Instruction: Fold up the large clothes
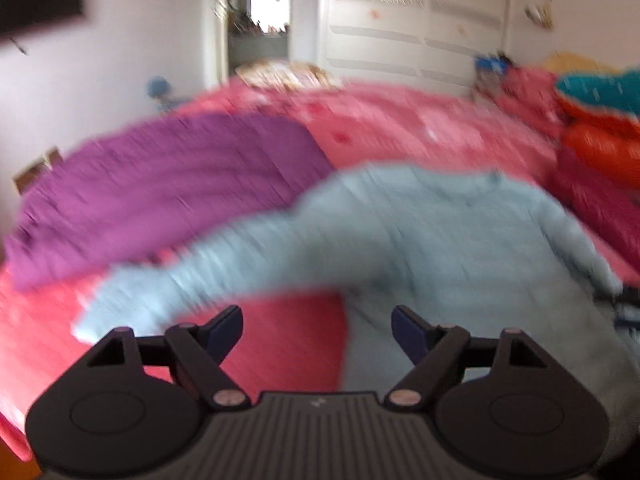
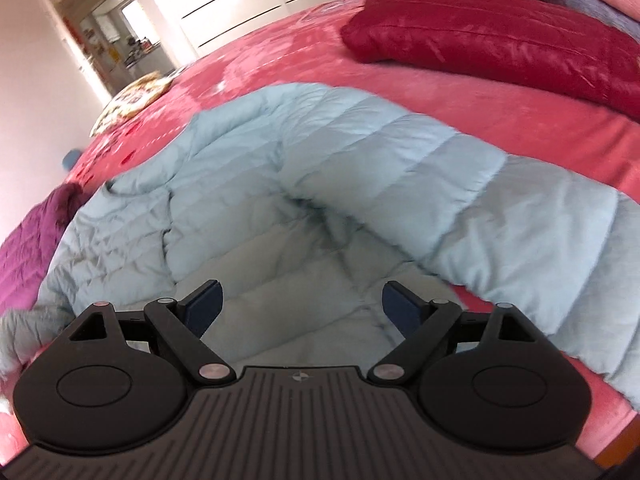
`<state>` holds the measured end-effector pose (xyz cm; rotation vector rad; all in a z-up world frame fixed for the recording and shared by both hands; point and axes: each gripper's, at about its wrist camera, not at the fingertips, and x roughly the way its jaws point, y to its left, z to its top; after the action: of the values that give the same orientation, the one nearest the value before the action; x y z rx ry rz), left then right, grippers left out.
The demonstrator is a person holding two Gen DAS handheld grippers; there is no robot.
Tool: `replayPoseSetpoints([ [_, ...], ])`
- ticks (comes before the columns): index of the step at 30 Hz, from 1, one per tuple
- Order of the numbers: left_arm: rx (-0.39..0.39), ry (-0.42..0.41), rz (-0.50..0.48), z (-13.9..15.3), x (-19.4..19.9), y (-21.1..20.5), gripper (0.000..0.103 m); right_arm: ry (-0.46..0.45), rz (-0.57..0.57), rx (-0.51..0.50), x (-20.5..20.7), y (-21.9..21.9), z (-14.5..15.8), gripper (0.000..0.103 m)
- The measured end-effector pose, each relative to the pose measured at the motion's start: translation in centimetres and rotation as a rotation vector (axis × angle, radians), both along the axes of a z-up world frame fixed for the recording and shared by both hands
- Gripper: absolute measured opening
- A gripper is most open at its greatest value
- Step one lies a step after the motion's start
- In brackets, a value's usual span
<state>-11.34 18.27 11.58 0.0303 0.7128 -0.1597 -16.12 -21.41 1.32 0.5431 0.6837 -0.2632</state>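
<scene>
I find no legible text, label, brand or number in either view. My grippers' bodies each carry only a small emblem at lower centre, too small to read.

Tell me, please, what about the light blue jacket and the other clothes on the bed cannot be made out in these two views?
- Left wrist view: motion blur smears the light blue jacket and purple garment; seams and fastenings are unreadable.
- Right wrist view: the right gripper covers the jacket's near part; the frame edge cuts off its sleeve.
- Dark red jacket: cut off at the right edge.
</scene>
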Motion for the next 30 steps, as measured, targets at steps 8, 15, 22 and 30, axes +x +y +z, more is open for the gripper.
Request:
replayPoseSetpoints([
  [8,0.039,0.181,0.011,-6.4,1.1,-1.8,0.075,-0.014,-0.038,0.024,-0.7,-0.6,0.0,0.103],
  [15,-0.079,0.218,0.031,-8.6,1.4,-0.2,0.077,-0.016,-0.030,0.045,-0.3,-0.5,-0.4,0.103],
  [22,-0.100,0.216,-0.041,-7.8,-0.7,-1.6,0.030,0.009,0.016,0.047,0.3,-0.4,-0.7,0.103],
  [30,-0.051,0.273,-0.152,-7.5,-3.1,-4.6,0.006,0.038,0.063,0.038,0.7,-0.2,-0.9,0.103],
])
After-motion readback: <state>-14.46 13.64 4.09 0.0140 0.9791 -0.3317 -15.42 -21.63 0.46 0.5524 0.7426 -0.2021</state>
